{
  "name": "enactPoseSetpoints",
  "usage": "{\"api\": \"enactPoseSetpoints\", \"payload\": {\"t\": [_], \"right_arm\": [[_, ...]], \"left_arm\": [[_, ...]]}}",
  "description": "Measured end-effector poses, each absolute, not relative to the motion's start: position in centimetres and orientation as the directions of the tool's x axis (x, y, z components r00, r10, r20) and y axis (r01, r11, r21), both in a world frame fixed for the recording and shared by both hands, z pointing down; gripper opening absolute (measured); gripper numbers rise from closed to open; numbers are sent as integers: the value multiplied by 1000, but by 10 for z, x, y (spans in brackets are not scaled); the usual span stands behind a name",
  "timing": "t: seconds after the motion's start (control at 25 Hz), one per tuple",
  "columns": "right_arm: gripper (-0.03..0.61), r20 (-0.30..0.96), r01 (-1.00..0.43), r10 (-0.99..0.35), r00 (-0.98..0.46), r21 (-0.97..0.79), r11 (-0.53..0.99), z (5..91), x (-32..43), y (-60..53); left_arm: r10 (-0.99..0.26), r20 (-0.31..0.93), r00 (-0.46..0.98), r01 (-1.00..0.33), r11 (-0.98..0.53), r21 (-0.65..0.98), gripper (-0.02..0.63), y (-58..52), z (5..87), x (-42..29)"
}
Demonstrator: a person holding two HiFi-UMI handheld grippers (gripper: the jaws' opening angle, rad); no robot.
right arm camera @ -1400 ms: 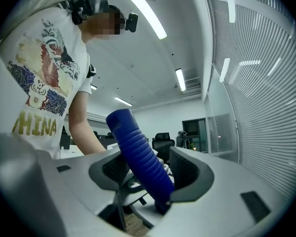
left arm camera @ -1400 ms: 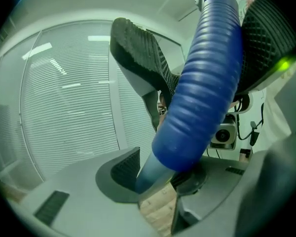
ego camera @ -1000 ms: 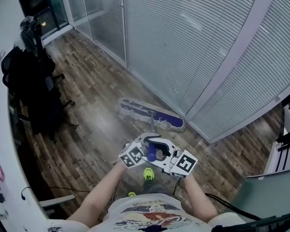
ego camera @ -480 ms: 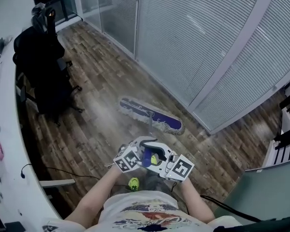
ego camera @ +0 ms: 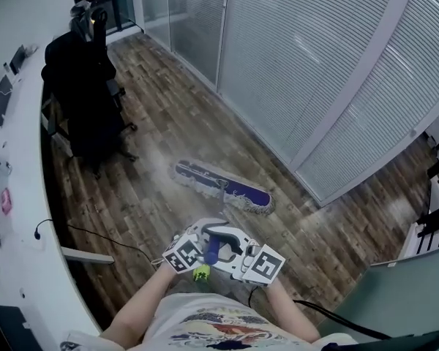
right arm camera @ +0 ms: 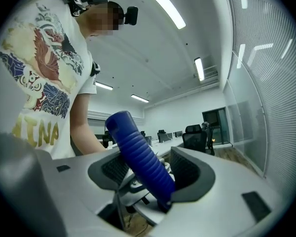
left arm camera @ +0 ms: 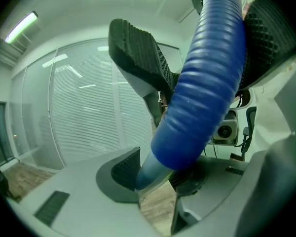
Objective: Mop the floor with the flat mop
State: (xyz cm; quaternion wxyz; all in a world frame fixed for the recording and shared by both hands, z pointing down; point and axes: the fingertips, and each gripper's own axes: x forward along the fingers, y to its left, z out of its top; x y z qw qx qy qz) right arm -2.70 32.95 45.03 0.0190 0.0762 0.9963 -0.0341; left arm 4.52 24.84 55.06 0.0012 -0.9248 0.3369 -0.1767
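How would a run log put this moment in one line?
left gripper: shut on mop handle | right gripper: shut on mop handle | mop head: flat on floor, near glass wall

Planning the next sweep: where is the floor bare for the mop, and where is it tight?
Bare: the floor between mop head and chair, and the strip along the glass wall. Tight: around the chair at the desk, and the cable by the desk.

Blue ribbed mop handle (left arm camera: 202,83), purple pad (ego camera: 234,189) w/ grey fringe, brown floor (ego camera: 157,141).
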Motion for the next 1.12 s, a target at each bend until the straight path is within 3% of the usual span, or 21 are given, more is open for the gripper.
{"api": "enactPoseSetpoints", "payload": {"t": [0.32, 0.52, 0.96, 1.12], "right_arm": [[242, -167, 218, 210, -963, -31, 975, 436, 46, 425], [242, -183, 253, 243, -953, -34, 967, 436, 69, 464], [244, -183, 303, 297, -937, -4, 953, 438, 58, 447], [244, -71, 343, 343, -937, 15, 939, 455, 41, 418]], "left_arm": [[-663, 367, 653, -666, -733, -139, 120, 342, 562, 112], [-677, 381, 629, -680, -717, -153, 120, 380, 564, 131], [-676, 346, 650, -689, -717, -107, 126, 359, 564, 121], [-678, 341, 651, -693, -714, -97, 130, 329, 565, 100]]}}
